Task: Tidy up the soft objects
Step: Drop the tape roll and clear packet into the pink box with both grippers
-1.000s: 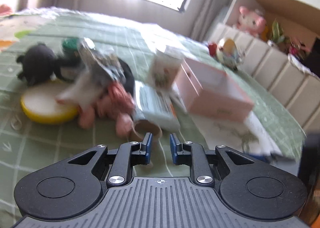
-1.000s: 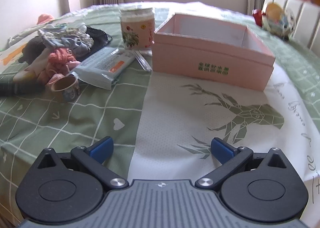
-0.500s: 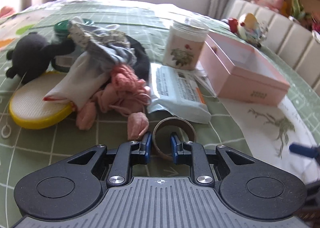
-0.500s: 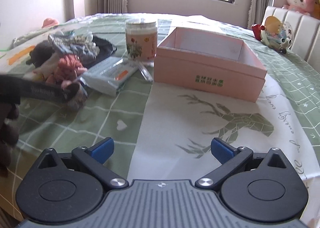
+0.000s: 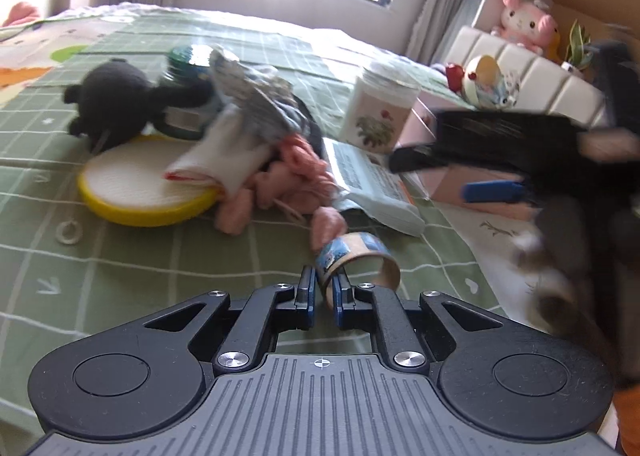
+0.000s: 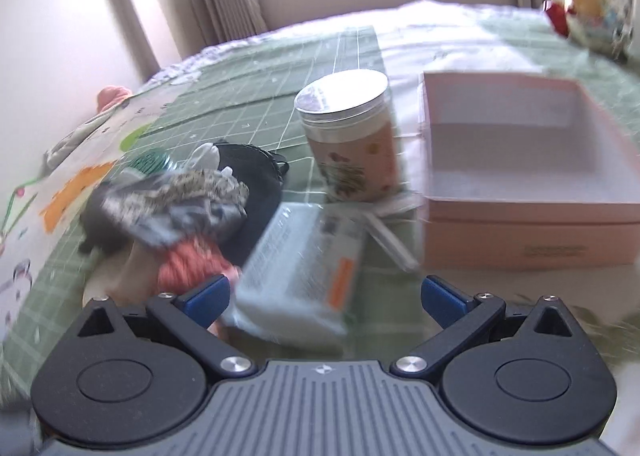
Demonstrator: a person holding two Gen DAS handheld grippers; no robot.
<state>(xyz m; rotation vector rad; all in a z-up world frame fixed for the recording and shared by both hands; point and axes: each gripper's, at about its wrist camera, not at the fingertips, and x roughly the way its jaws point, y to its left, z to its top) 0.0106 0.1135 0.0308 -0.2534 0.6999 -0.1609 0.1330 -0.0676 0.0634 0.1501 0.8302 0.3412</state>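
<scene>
A heap of soft things lies on the green bed: pink knit cloth [image 5: 296, 172], a white cloth [image 5: 224, 160], a grey patterned cloth [image 5: 256, 100] and a black plush toy [image 5: 108, 100]. My left gripper [image 5: 323, 292] is shut on the wall of a tape roll [image 5: 356, 256] and holds it tilted up off the bed. My right gripper [image 6: 324, 294] is open and empty, low over a wet-wipe pack [image 6: 304, 268], with the pink cloth [image 6: 188, 260] by its left finger. It shows blurred at the right of the left wrist view [image 5: 492, 192].
An open empty pink box [image 6: 520, 164] stands right of a lidded floral jar [image 6: 352, 140]. A yellow round pad [image 5: 140, 188] lies under the plush. A green-lidded jar [image 5: 188, 56] sits behind the heap. Stuffed toys line the headboard [image 5: 524, 24].
My left gripper has closed on the tape roll's wall and lifted it. My right gripper has swung forward and left, from the white sheet to over the wipe pack.
</scene>
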